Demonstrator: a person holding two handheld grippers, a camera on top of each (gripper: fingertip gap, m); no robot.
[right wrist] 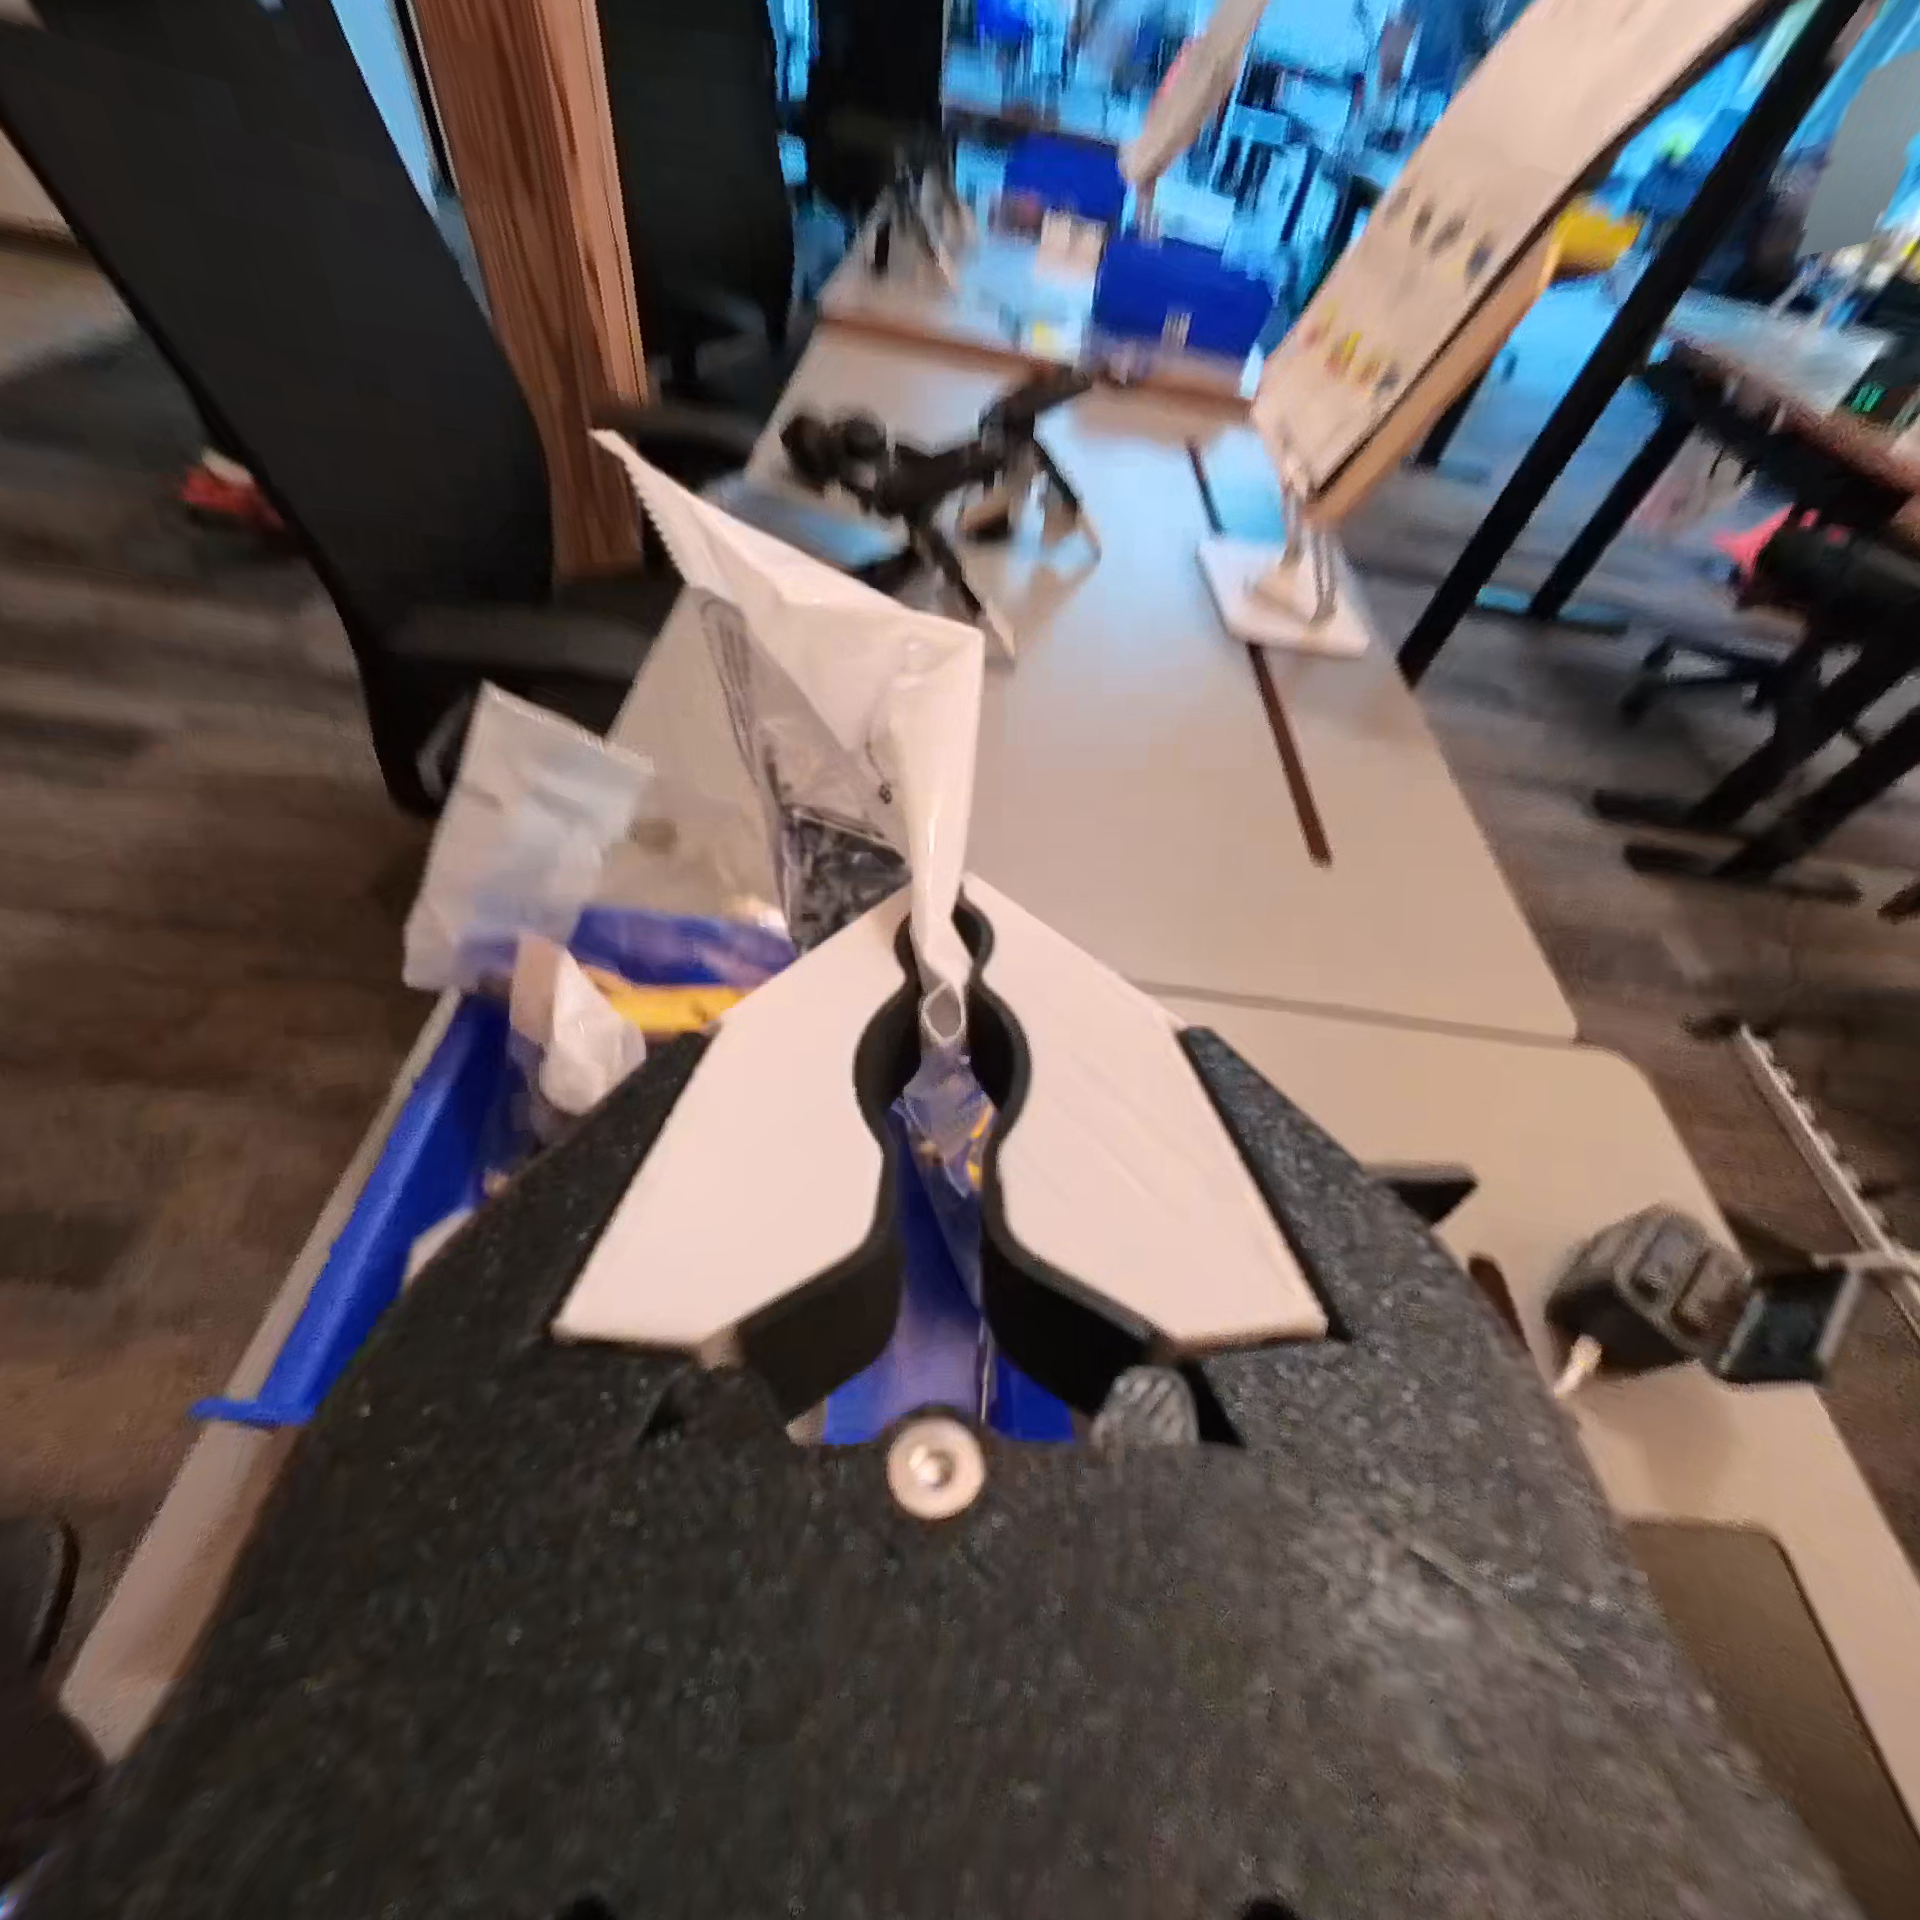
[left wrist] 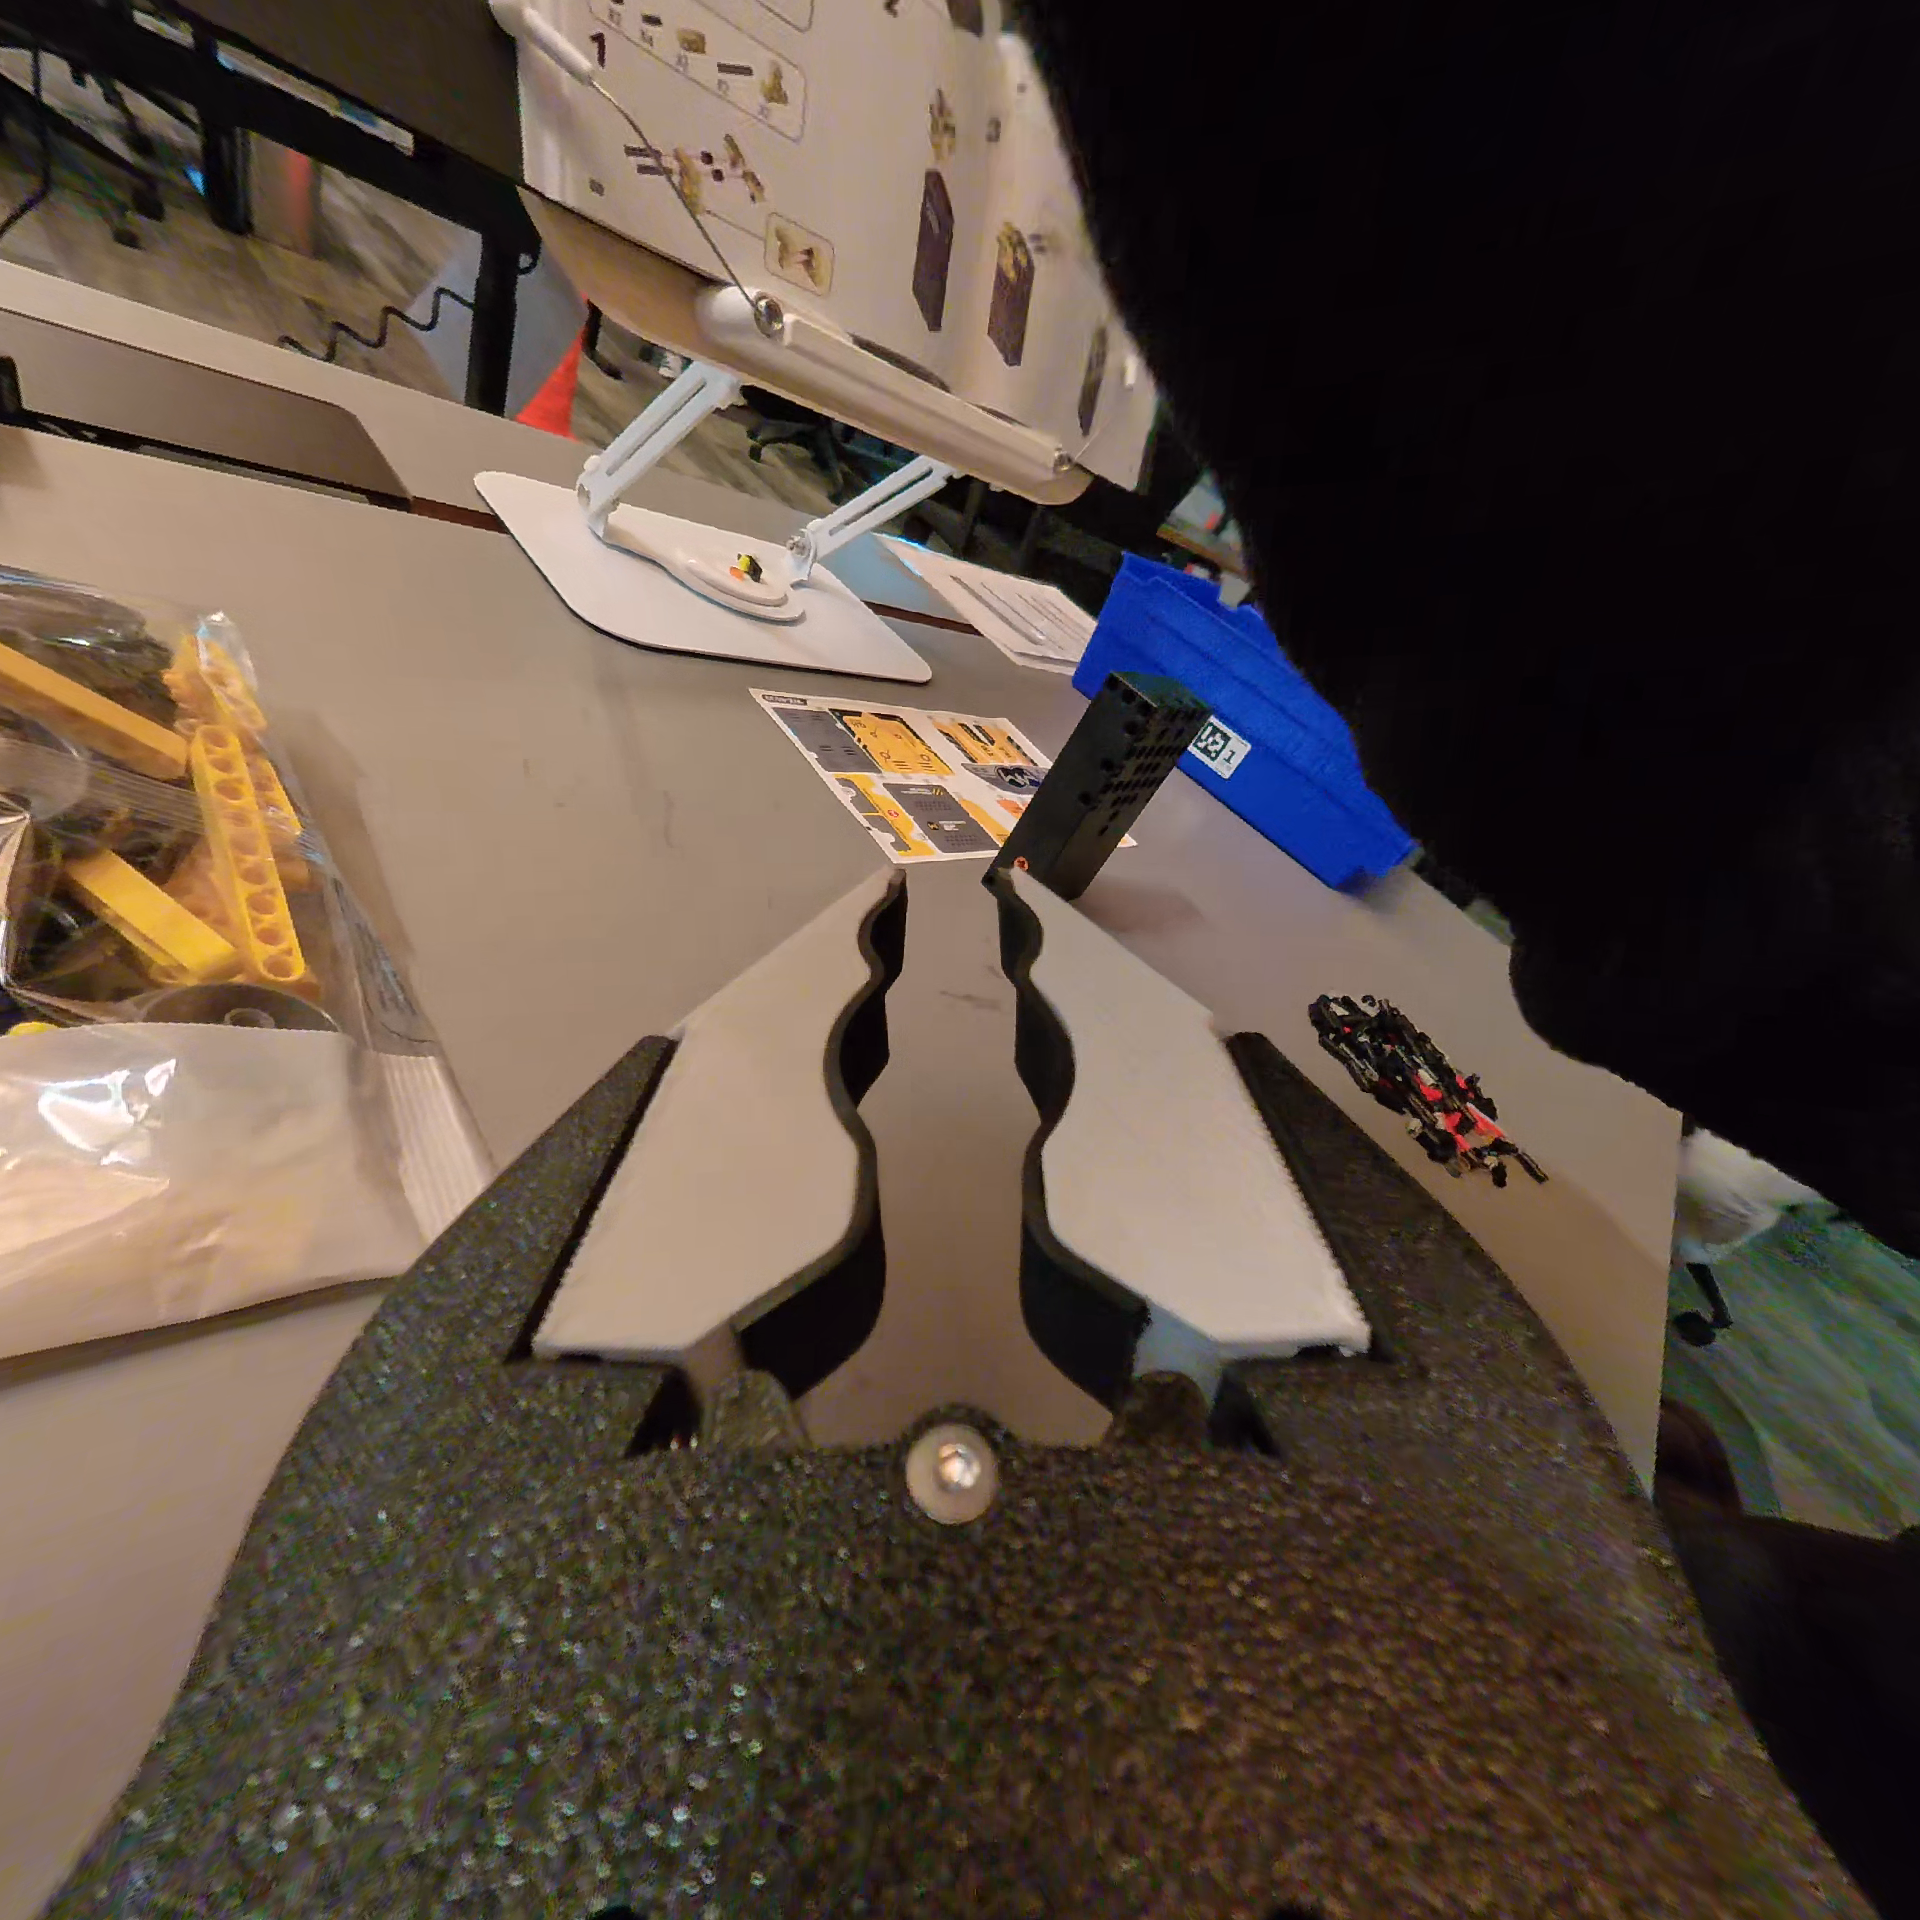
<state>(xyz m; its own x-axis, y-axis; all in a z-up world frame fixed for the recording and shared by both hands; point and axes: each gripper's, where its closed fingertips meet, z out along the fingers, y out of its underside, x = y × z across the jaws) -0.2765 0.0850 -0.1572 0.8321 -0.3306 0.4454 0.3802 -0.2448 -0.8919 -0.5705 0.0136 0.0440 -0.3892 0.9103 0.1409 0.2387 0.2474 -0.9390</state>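
Note:
My left gripper (left wrist: pixel 943 883) is open and empty, low over the grey table (left wrist: pixel 582 790). Just beyond its right fingertip stands a tilted black perforated block (left wrist: pixel 1107 784), on the edge of a sticker sheet (left wrist: pixel 904 769). A small heap of black and red pins (left wrist: pixel 1413 1081) lies to its right. A clear bag of yellow beams (left wrist: pixel 177 831) lies to its left. My right gripper (right wrist: pixel 940 914) is shut on the corner of a white plastic bag of small dark parts (right wrist: pixel 831 717), held above a blue bin (right wrist: pixel 395 1195) holding more bags.
A white stand (left wrist: pixel 717 592) carries an instruction sheet (left wrist: pixel 831 135) at the back. A blue bin (left wrist: pixel 1247 717) sits behind the block. A dark mass (left wrist: pixel 1558 416) fills the upper right of the left wrist view. A black adapter (right wrist: pixel 1662 1299) lies right of the right gripper. Across from one pair of fingers to the other is roughly 35 centimeters. It is some 15 centimeters from my left tips to the tilted black perforated block (left wrist: pixel 1107 784).

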